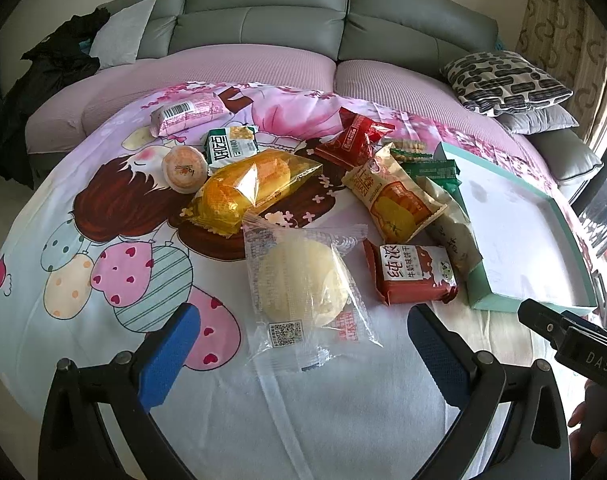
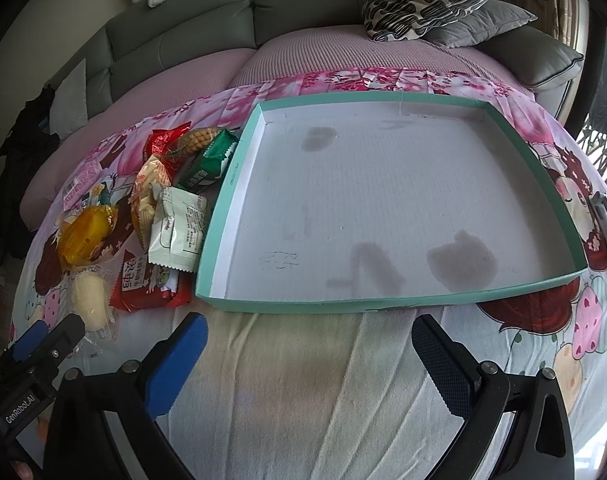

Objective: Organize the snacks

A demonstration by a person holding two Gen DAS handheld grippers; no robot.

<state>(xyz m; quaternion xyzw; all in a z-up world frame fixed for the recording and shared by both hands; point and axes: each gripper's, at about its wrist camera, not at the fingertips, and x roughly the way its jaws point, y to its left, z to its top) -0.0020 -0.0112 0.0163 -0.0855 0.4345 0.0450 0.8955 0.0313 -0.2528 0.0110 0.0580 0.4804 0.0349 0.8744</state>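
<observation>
Though light, the clear-wrapped round pastry point(image 1: 303, 280) looks crushable and slippery, best pinched by its flat sealed edge; left gripper point(image 1: 303, 344) and right gripper point(image 2: 309, 354) both gape, holding nothing.

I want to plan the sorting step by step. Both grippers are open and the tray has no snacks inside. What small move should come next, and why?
Probably lower the left gripper onto the clear-wrapped round pale pastry and close. It is the nearest snack, lying right between the open jaws, and the shallow teal cardboard tray holds nothing, so any snack can start. The right gripper hangs open before the tray.
</observation>
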